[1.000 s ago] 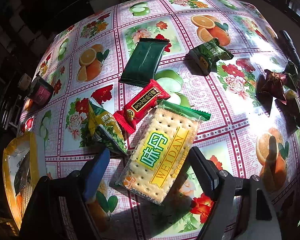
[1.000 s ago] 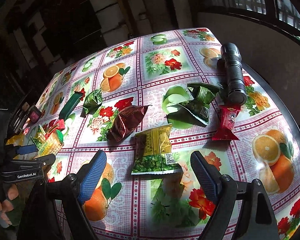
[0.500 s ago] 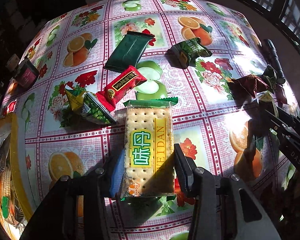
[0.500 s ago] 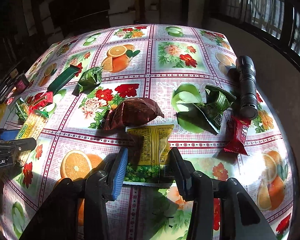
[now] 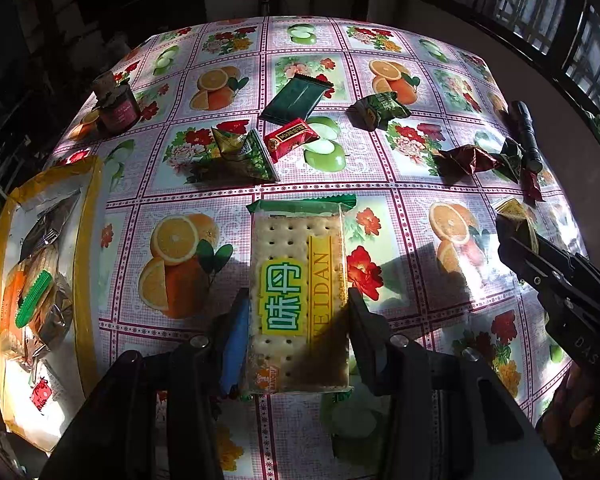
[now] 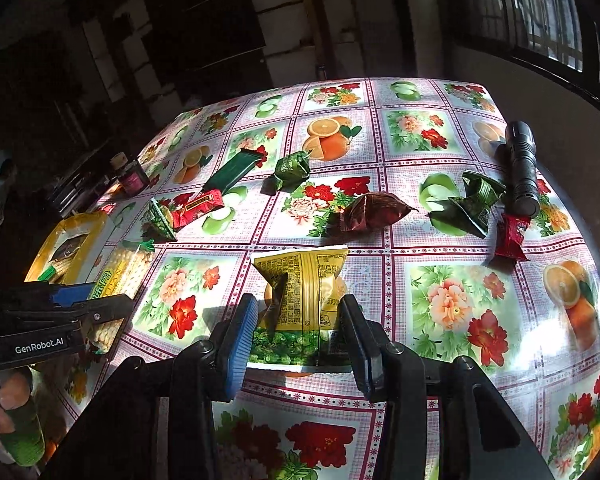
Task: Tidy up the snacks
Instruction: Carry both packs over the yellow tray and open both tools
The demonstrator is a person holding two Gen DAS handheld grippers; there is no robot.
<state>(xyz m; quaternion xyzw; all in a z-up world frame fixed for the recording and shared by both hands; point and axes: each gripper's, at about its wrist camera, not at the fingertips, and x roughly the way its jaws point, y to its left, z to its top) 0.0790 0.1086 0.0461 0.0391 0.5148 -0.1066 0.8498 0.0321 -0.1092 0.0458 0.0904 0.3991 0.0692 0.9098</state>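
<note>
While sunlight falls across the flowered cloth on the surface [image 5: 180, 200], each hand-held gripper is clamped on a snack. The left hand-held gripper [image 5: 294, 332] has its pads pressed against the two long sides of the cracker packet [image 5: 296, 280], a clear wrapper with green sealed ends and a yellow-green label; the packet appears raised off the cloth, its shadow lying apart from it. The right hand-held gripper [image 6: 298, 336] grips the yellow pea packet [image 6: 304, 292] by its lower half, the wrapper creased and pinched between the pads, its top end pointing away from the camera.

At the left edge of the surface lies a yellow-rimmed bag [image 5: 82, 240] with several packets already inside. Loose snacks lie farther out on the cloth: a dark green bar [image 5: 296, 98], a small red packet [image 5: 290, 138] just beside a green and yellow triangular packet [image 5: 244, 154], a crumpled green packet [image 5: 380, 110], and a dark red-brown packet [image 6: 374, 210]. Near the right edge, a folded green wrapper [image 6: 476, 202] lies between that red-brown packet and a black flashlight [image 6: 522, 170], with a small red bar [image 6: 512, 236] just below the flashlight's head. A dark jar [image 5: 118, 108] stands at the far left edge.

In the right wrist view the left hand-held gripper shows at the left, with fingers [image 6: 10, 396] wrapped on its handle.
</note>
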